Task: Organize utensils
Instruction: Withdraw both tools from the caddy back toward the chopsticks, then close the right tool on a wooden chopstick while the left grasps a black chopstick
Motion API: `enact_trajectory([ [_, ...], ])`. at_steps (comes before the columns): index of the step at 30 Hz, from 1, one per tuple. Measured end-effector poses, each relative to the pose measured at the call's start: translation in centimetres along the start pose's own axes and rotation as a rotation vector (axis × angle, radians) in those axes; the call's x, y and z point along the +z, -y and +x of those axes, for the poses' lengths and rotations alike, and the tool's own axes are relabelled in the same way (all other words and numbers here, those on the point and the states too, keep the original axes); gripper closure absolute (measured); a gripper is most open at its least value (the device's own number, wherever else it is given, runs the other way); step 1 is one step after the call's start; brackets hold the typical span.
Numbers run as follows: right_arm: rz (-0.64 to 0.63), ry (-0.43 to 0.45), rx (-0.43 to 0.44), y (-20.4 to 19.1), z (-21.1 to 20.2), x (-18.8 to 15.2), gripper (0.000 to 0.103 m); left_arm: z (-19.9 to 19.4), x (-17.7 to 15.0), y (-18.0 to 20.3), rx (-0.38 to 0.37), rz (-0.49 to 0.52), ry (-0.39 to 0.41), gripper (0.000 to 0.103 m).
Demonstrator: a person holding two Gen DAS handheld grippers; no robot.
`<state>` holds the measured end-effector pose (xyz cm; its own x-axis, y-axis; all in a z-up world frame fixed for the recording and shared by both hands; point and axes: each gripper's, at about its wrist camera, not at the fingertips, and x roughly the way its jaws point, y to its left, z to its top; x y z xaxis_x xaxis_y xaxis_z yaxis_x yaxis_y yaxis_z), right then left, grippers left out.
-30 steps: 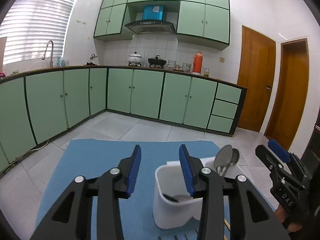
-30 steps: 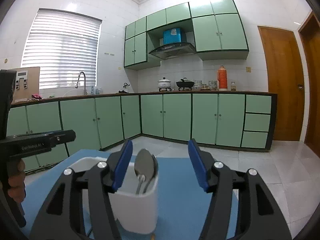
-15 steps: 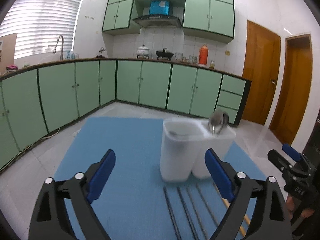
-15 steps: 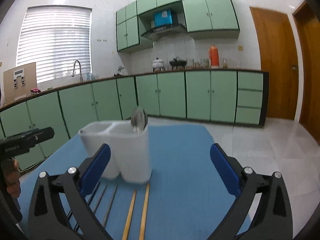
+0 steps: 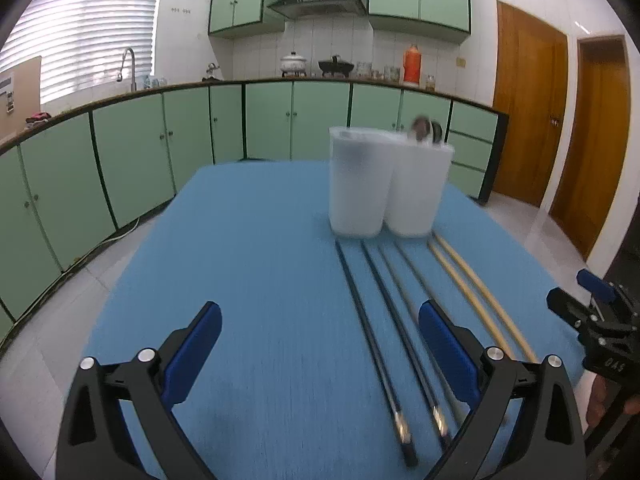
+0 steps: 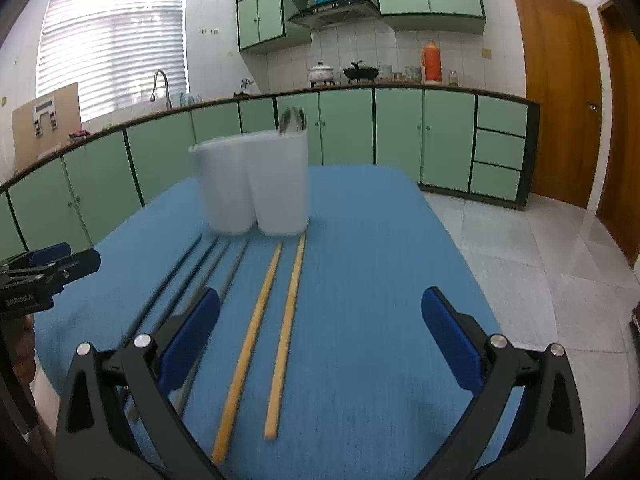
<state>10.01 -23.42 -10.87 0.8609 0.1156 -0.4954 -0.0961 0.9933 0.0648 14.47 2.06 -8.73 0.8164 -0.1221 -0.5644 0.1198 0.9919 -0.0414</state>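
Observation:
A white two-compartment utensil holder [image 5: 384, 188] [image 6: 256, 188] stands on the blue mat [image 5: 260, 280] [image 6: 360, 280]. Spoon bowls [image 5: 426, 130] [image 6: 293, 119] stick out of its right compartment. Several dark chopsticks [image 5: 376, 316] [image 6: 188, 280] and two wooden chopsticks [image 5: 476, 296] [image 6: 272, 316] lie flat on the mat in front of it. My left gripper [image 5: 320, 354] is open and empty, low over the mat beside the dark chopsticks. My right gripper [image 6: 320, 338] is open and empty, just right of the wooden chopsticks.
The mat covers a table whose edges drop to a tiled floor [image 6: 540, 248]. Green kitchen cabinets [image 5: 168, 140] run along the back and left. Wooden doors [image 5: 528, 104] stand at the right. Each gripper shows at the edge of the other's view.
Both grippers have pulled back from the holder and opened wide. The holder now stands farther away, and the chopsticks on the mat have come into view.

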Motion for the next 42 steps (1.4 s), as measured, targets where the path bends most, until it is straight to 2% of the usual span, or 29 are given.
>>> enact_trajectory([
  [4, -0.017, -0.004, -0.02, -0.4, -1.3, -2.1, 0.005, -0.7, -2.4, 0.5, 0.009, 0.012, -0.033, 0.006],
  [11, -0.011, -0.009, -0.03, -0.5, -2.4, -4.4, 0.007, -1.4, -4.2, 0.5, 0.031, -0.004, -0.064, 0.006],
  [15, -0.04, -0.013, -0.036, -1.1, -2.3, -4.9, 0.026, -1.7, -4.4, 0.9, 0.026, 0.011, -0.073, 0.006],
  [19, -0.03, -0.026, -0.021, -0.9, -2.2, -5.3, 0.04, -2.0, -4.7, 0.9, 0.032, 0.009, -0.077, 0.006],
  [31, -0.072, -0.053, 0.0, -2.0, -1.6, -6.1, 0.07, -1.9, -5.3, 0.4, 0.043, -0.023, -0.101, 0.006],
  [35, -0.093, -0.045, -0.008, -2.3, -1.5, -6.3, 0.076, -1.9, -5.3, 0.3, 0.039, -0.017, -0.1, 0.006],
  [37, -0.11, -0.041, -0.008, -2.6, -1.6, -6.4, 0.084, -2.0, -5.4, 0.4, 0.036, -0.011, -0.101, 0.006],
  [42, -0.133, -0.032, -0.022, -3.3, -1.8, -6.6, 0.087, -2.0, -5.6, 0.7, 0.03, 0.003, -0.101, 0.006],
])
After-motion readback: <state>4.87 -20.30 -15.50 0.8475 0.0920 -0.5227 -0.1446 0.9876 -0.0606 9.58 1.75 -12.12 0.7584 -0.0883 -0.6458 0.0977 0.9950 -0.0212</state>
